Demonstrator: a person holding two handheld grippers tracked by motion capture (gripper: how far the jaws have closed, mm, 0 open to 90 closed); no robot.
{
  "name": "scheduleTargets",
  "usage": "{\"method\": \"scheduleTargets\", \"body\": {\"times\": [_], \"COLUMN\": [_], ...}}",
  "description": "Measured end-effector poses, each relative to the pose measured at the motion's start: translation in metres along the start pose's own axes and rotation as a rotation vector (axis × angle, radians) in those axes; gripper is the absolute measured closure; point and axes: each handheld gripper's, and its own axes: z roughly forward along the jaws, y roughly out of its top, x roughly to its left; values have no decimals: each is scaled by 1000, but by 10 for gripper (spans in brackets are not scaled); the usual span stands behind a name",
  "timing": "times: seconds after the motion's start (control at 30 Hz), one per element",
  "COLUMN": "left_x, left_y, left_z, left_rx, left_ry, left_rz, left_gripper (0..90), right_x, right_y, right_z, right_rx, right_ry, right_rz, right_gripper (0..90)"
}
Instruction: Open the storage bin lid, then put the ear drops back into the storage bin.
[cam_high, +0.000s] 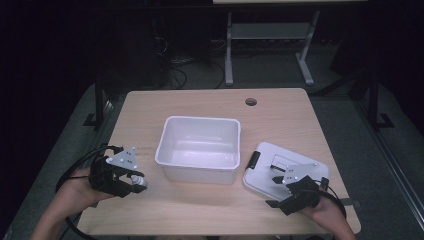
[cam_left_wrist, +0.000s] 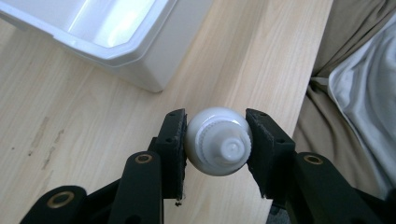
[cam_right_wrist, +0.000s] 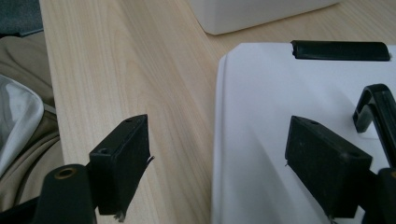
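A small white bottle with a screw cap (cam_left_wrist: 218, 141) sits pinched between the jaws of my left gripper (cam_left_wrist: 215, 144), cap end facing the camera. In the high view the left gripper (cam_high: 134, 181) holds the white bottle (cam_high: 138, 179) just above the table, left of the white bin (cam_high: 199, 148). The bin looks empty. My right gripper (cam_right_wrist: 217, 158) is open, one jaw over bare wood and the other over the white lid (cam_right_wrist: 289, 130). The lid (cam_high: 267, 167) lies flat at the right, with black latches and a black handle; the right gripper (cam_high: 277, 186) hovers over its near edge.
The wooden table (cam_high: 210, 102) has a cable hole (cam_high: 251, 102) at the back. Its front edge is close under both hands. Beyond the table stand a desk frame (cam_high: 270, 45) and cables on a dark floor. Beige and grey clothing (cam_left_wrist: 359, 88) lies past the table edge.
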Motion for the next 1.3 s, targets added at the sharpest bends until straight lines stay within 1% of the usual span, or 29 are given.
{"method": "scheduleTargets", "body": {"times": [0.07,0.13,0.17,0.23,0.37,0.43,0.57,0.63,0.8,0.83,0.93,0.97,1.03,1.07,1.17,1.2,1.27,1.3], "left_x": [1,2,3,4,7,9,10,12,14,15,15,16,17,18,19,20,20,21], "left_y": [2,4,5,6,11,13,15,16,19,21,24,26,29,30,34,35,37,38], "left_z": [-2,-4,-5,-8,-12,-15,-17,-19,-20,-21,-24,-25,-27,-28,-29,-30,-30,-31], "left_rx": [8,6,-1,3,-1,4,1,-5,-8,-3,-6,-2,-5,-7,-7,-5,-15,-12], "left_ry": [1,-1,-1,5,2,4,6,3,5,7,9,11,13,13,16,18,17,20], "left_rz": [8,8,1,3,-4,5,-2,-9,-7,1,1,9,11,12,8,16,11,18], "left_gripper": [602,602,602,602,602,602,602,602,602,602,602,602,602,602,602,602,602,602], "right_x": [1,0,0,0,1,1,0,0,0,0,0,1,2,3,2,2,2,1], "right_y": [1,1,1,0,0,0,0,0,2,2,2,3,3,3,2,2,1,1], "right_z": [-1,-1,-1,-1,0,-1,-2,-1,2,3,4,3,2,1,-2,-2,-4,-4], "right_rx": [-3,-10,-10,-10,-2,-6,-22,-19,-17,-12,-7,-6,-8,-13,-15,-18,-20,-21], "right_ry": [-1,3,0,5,1,1,1,2,12,14,14,12,6,4,-3,-4,-6,-7], "right_rz": [0,2,3,11,-4,2,6,8,9,9,2,6,1,10,2,7,10,12], "right_gripper": [214,207,205,206,206,206,206,206,206,206,205,205,204,204,204,205,204,204]}}
